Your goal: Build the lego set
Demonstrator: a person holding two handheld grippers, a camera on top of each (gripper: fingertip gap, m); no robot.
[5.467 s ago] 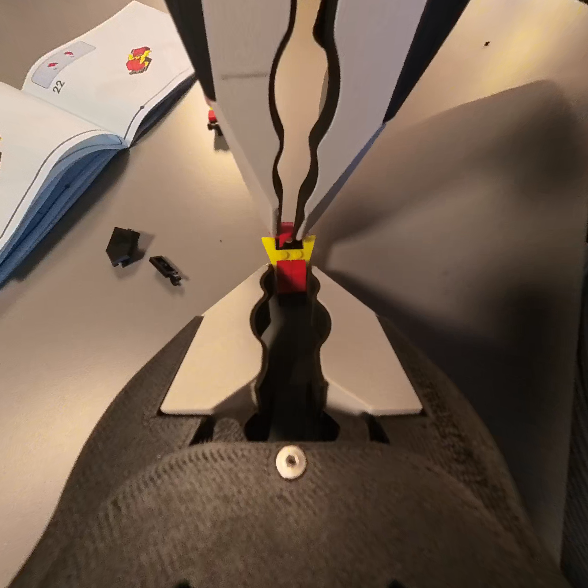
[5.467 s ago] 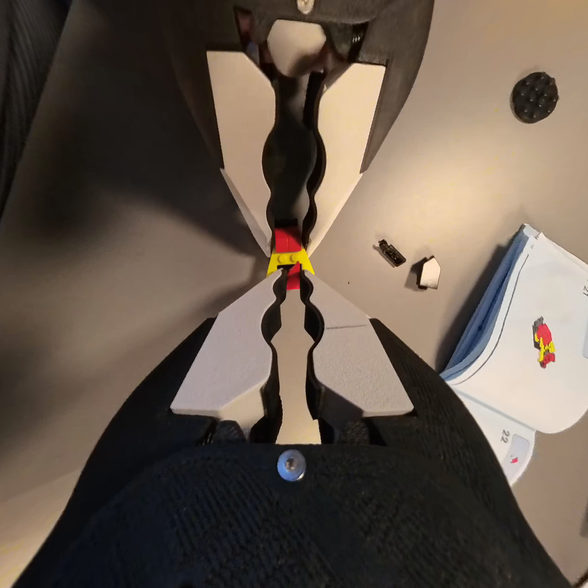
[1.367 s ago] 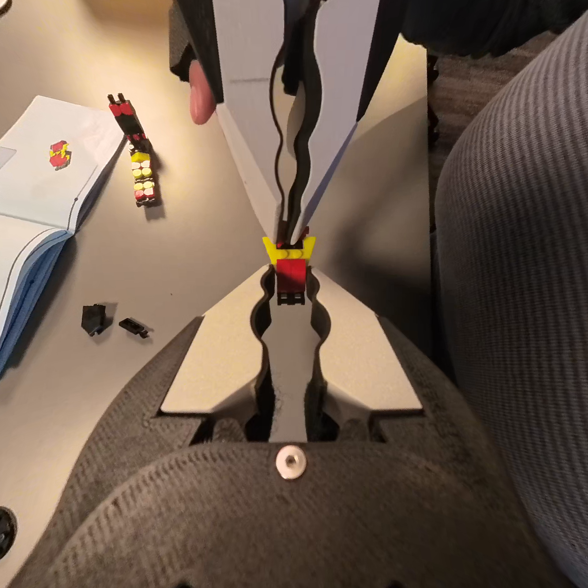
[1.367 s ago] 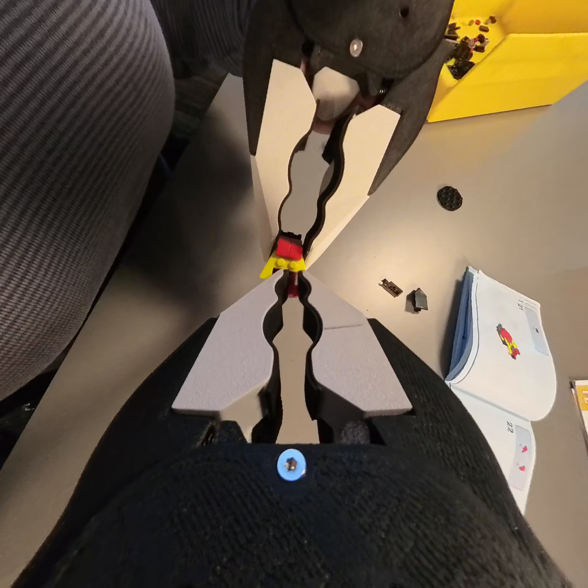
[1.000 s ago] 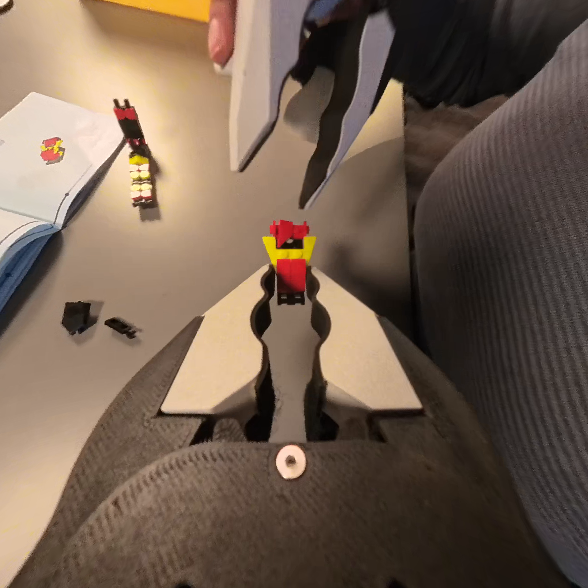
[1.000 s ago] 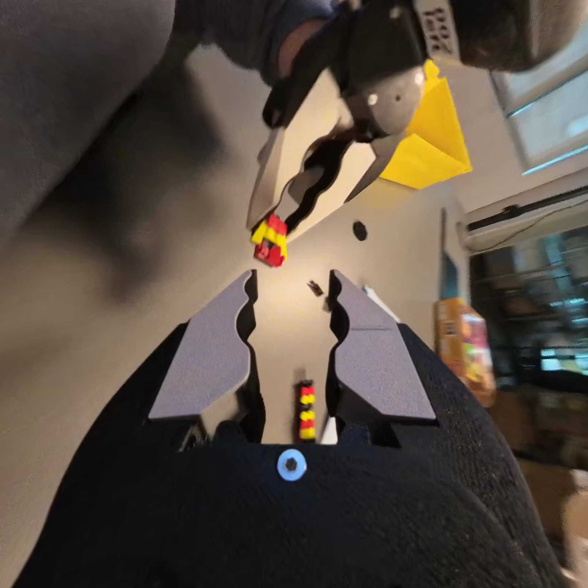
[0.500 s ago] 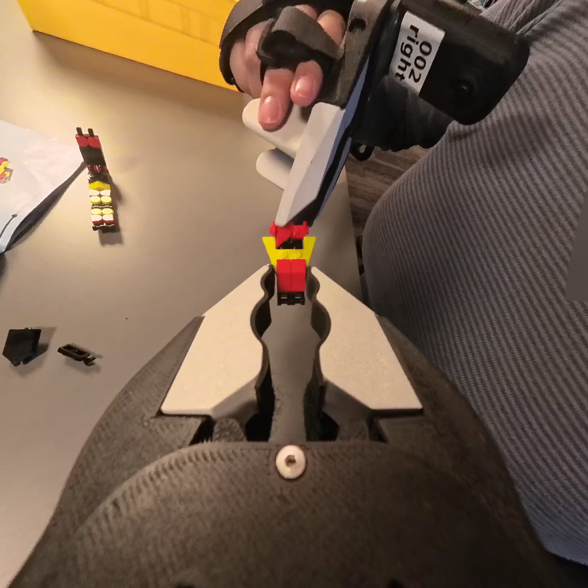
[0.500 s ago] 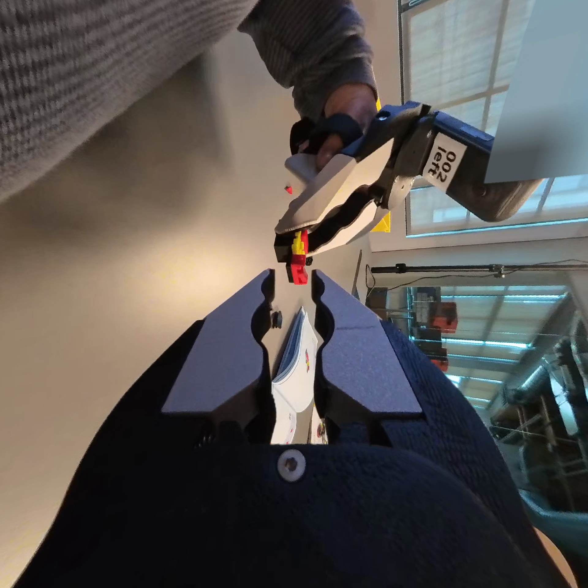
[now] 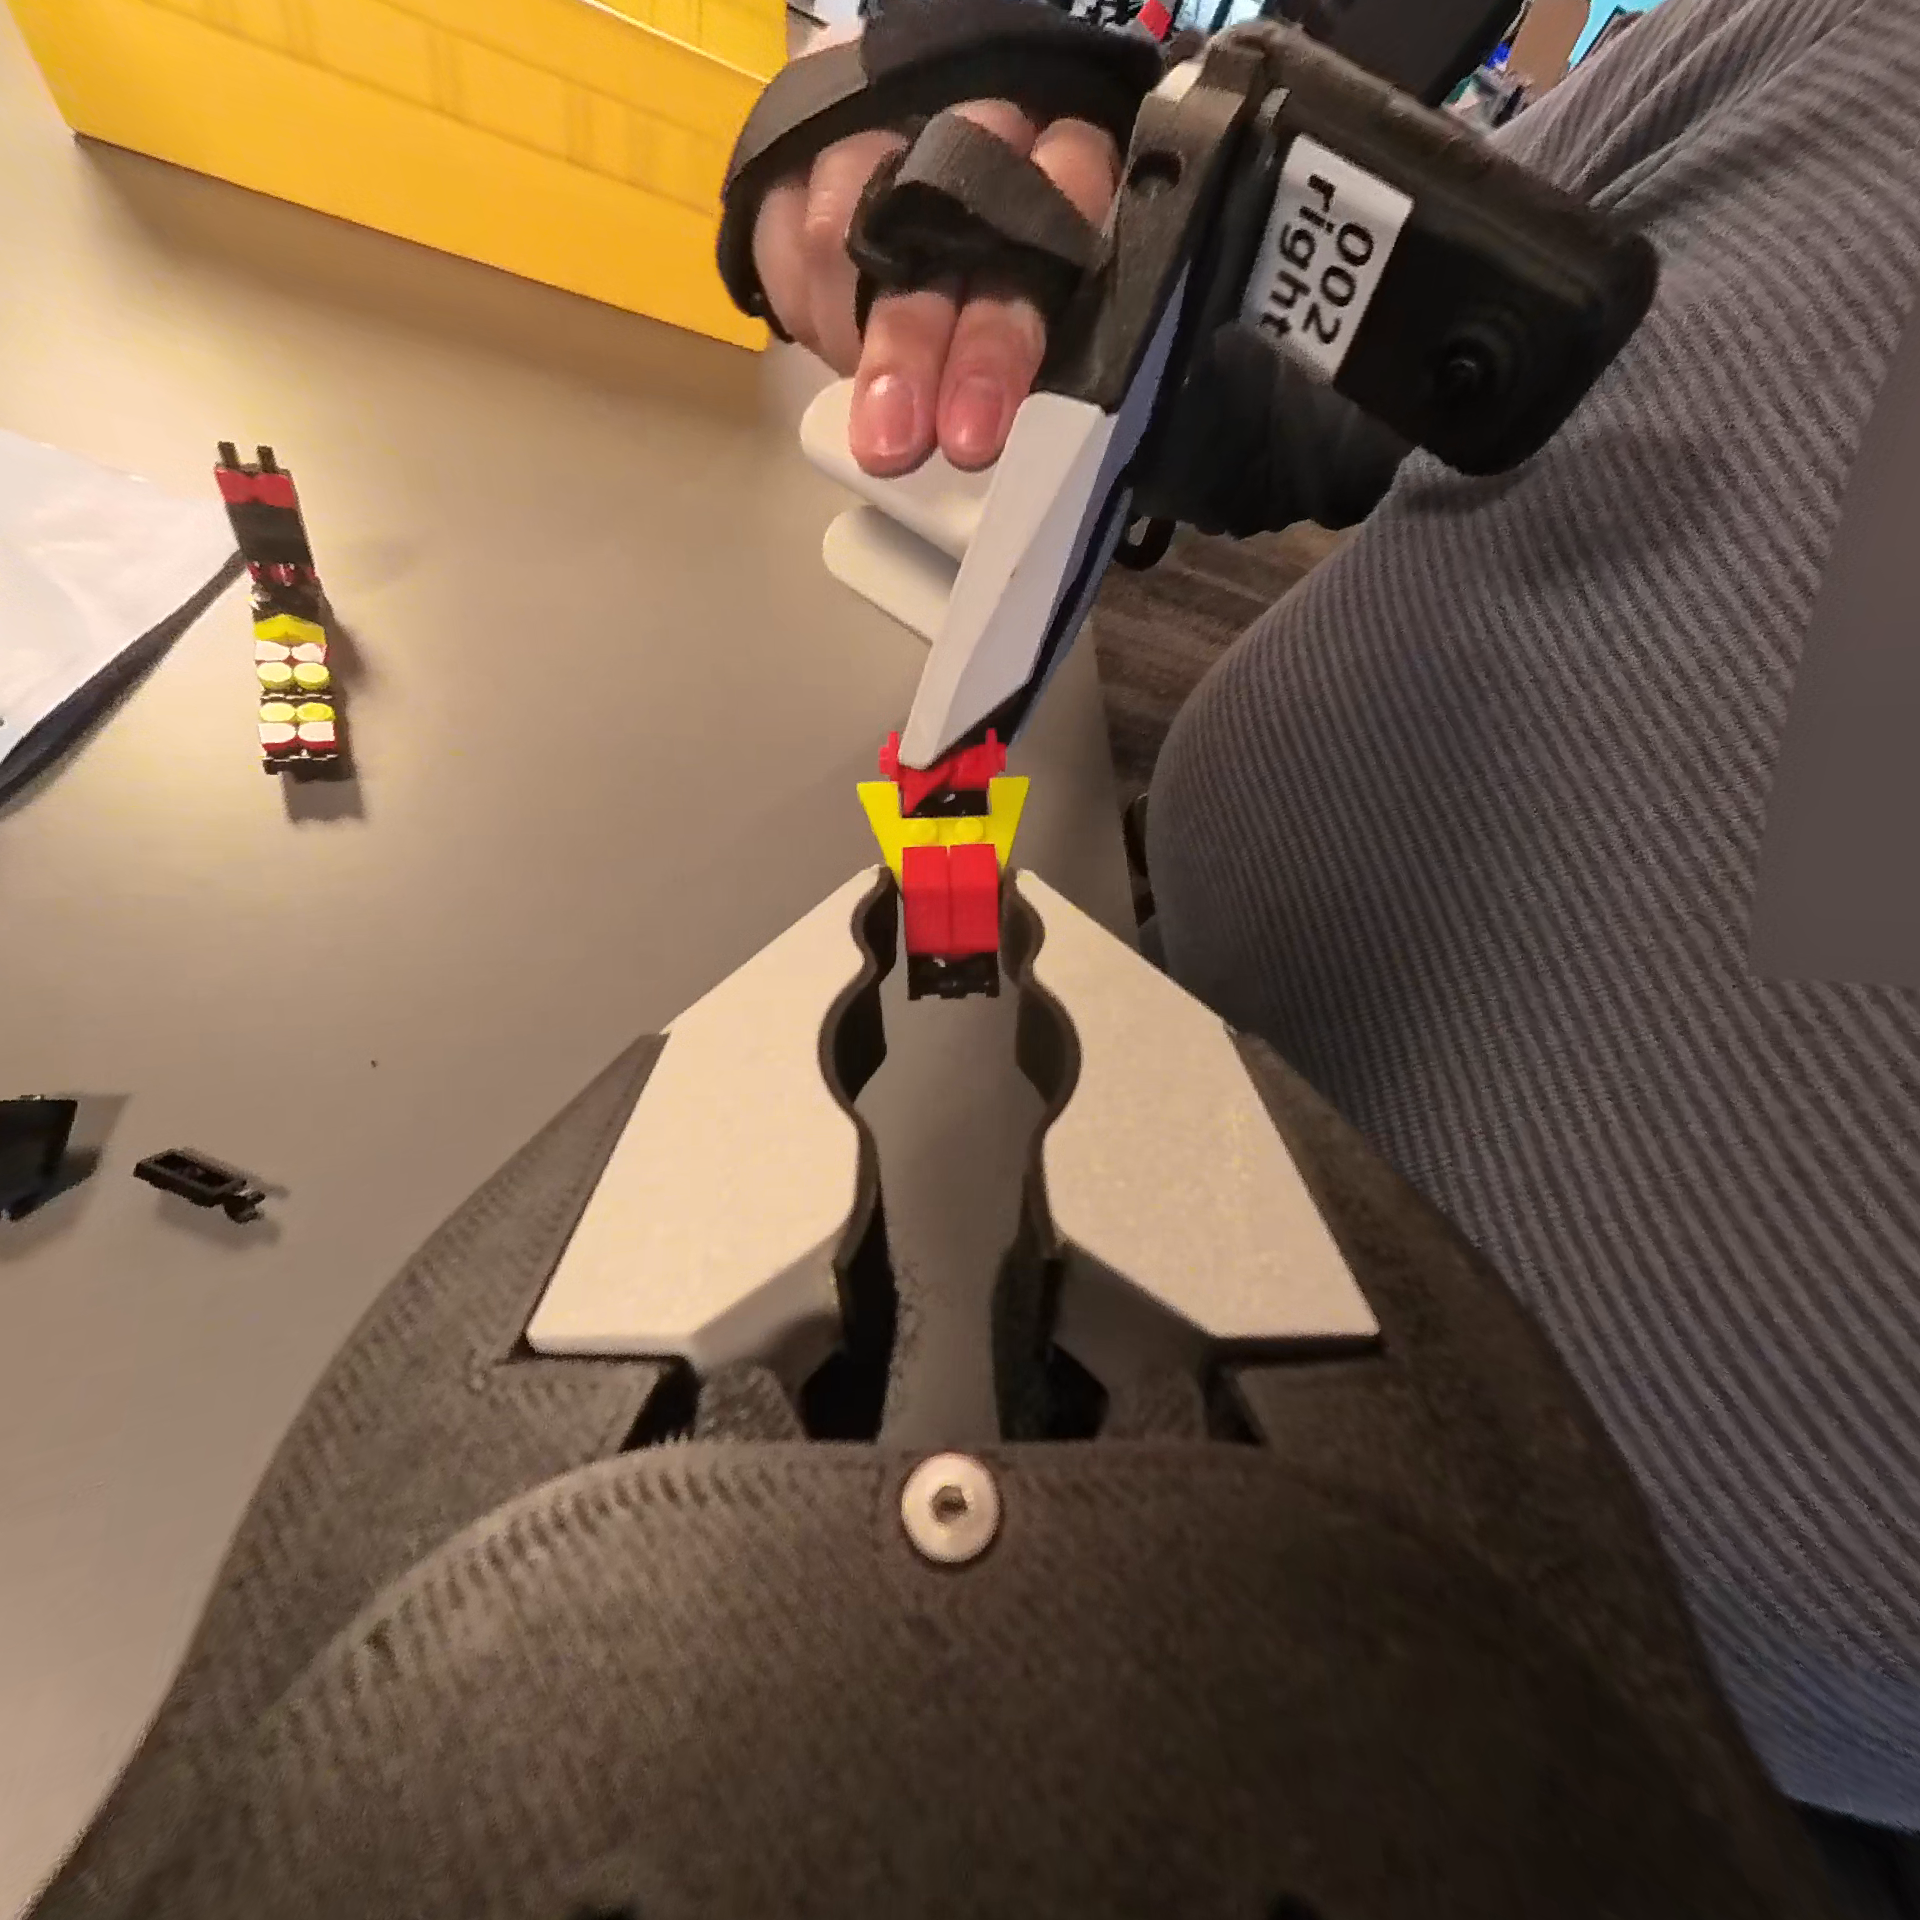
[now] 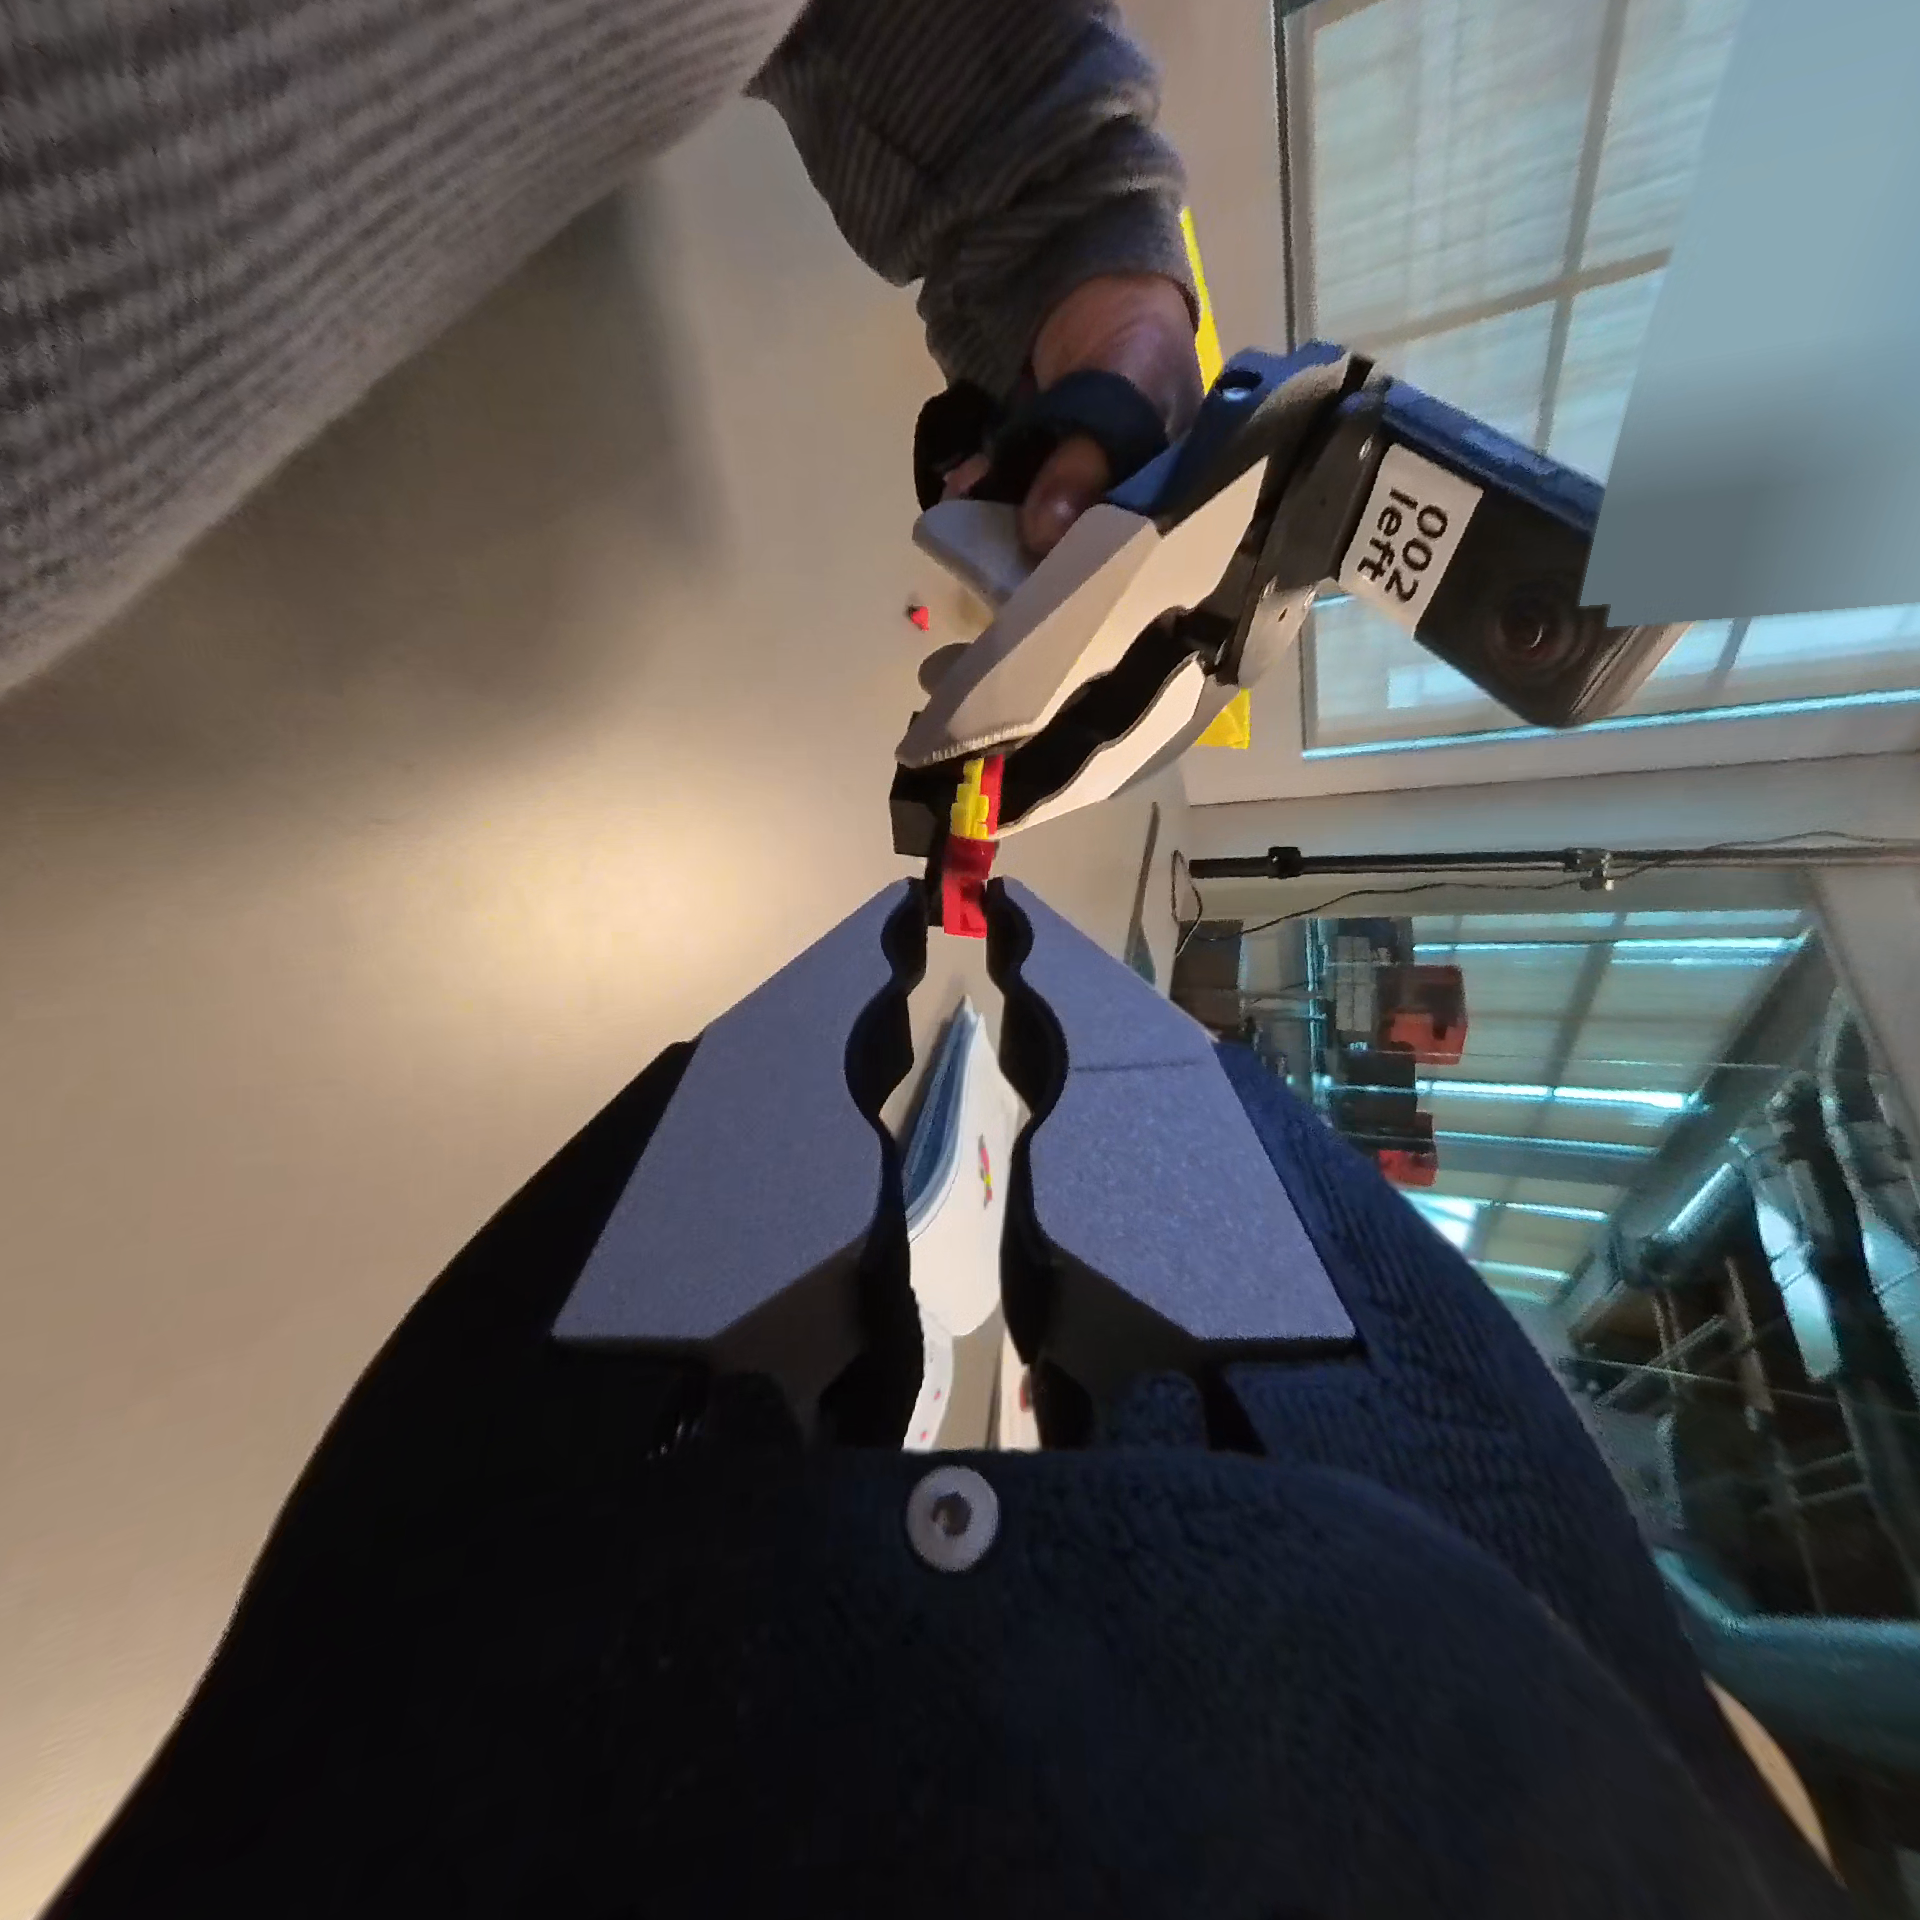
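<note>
1. The left gripper point(image 9: 951, 883) is clenched on a small lego piece point(image 9: 948, 883). The red and black end sits between the fingertips. The yellow wedge plate and a red part stick out past them.
2. The piece is held in the air above the table point(image 9: 520, 520), near the table edge and beside the person's grey-clad leg point(image 9: 1507, 831).
3. The right gripper point(image 10: 954, 902) meets the piece from the opposite side. In the right wrist view its fingertips are closed on the red end of the piece point(image 10: 964, 883). The gap between the tips is no wider than that part.
4. In the left wrist view the right gripper point(image 9: 951, 743) comes in edge-on from above. Its tip touches the red part at the far end of the piece. A hand point(image 9: 914, 281) in a black strap holds it.
5. In the right wrist view the left gripper point(image 10: 961, 790) appears farther off, held by a hand point(image 10: 1081, 416) in a grey sleeve. Its fingers close on the yellow and red middle of the piece.
6. A longer build point(image 9: 286, 623) of red, black and yellow parts lies flat on the table, well apart from the grippers.
7. Just left of the build lies a booklet point(image 9: 83, 592). It also shows between the right gripper's fingers point(image 10: 961, 1195).
8. Two loose black parts point(image 9: 197, 1179) lie near the left frame edge.
9. A yellow box point(image 9: 416, 135) stands at the far side of the table.
</note>
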